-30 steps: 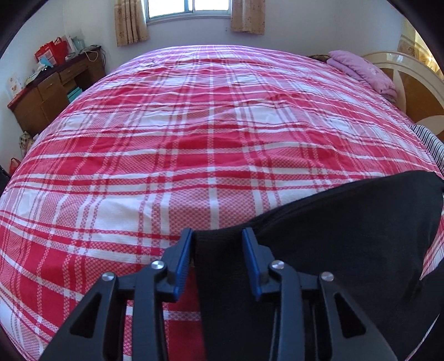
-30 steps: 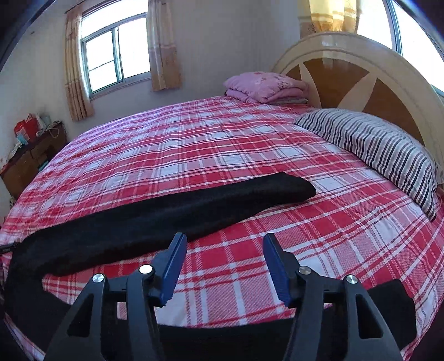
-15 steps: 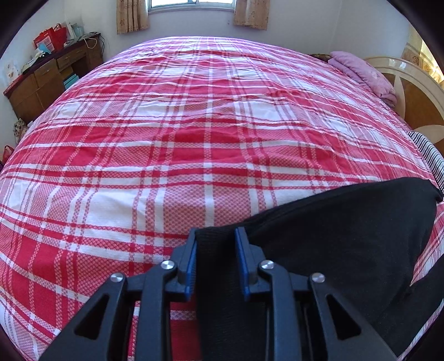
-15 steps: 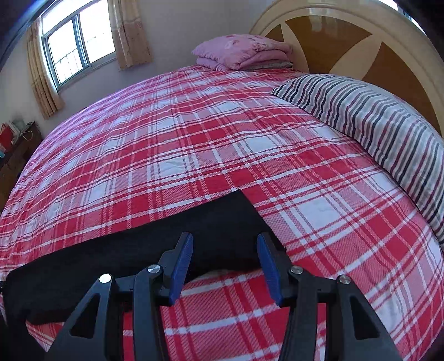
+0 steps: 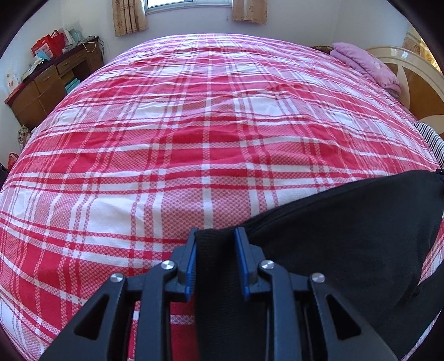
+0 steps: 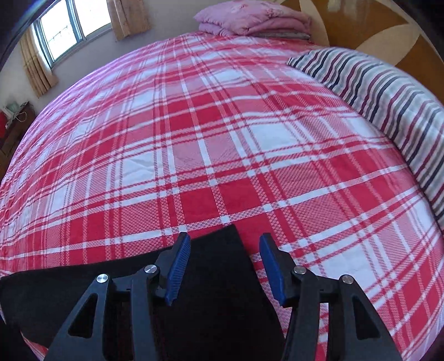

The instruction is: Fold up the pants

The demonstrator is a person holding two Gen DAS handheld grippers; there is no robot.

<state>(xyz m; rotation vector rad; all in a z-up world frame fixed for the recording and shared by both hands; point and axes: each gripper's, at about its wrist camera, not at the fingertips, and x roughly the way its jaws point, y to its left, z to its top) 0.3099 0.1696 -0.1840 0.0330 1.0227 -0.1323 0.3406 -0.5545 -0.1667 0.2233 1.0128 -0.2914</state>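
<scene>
Between the left tongs point(image 5: 216, 261) sits a bunched black band of the pants point(image 5: 347, 236), its edges meeting both blue pads, so these tongs look clamped on it, likely the waistband. From there the cloth spreads toward 3 o'clock in the left wrist view and lies flat on the bed point(image 5: 194, 133).

The right tongs point(image 6: 224, 266) stand open over the far end of a pant leg. Its squared hem pokes up at 12 o'clock between the pads, and neither pad presses on it. These jaws have just been opening a touch, with the hem between them.

Beyond the hem, a striped pillow point(image 6: 388, 97) lies at 2 o'clock and a folded pink blanket point(image 6: 249, 19) at 12.

The pants look soft, limp and light, a thick knit that should not slip. They will sag wherever unsupported, so a grip on hem and waistband, at the doubled edges, would probably carry the fold best. The hem grasp seems to be the step in hand.
</scene>
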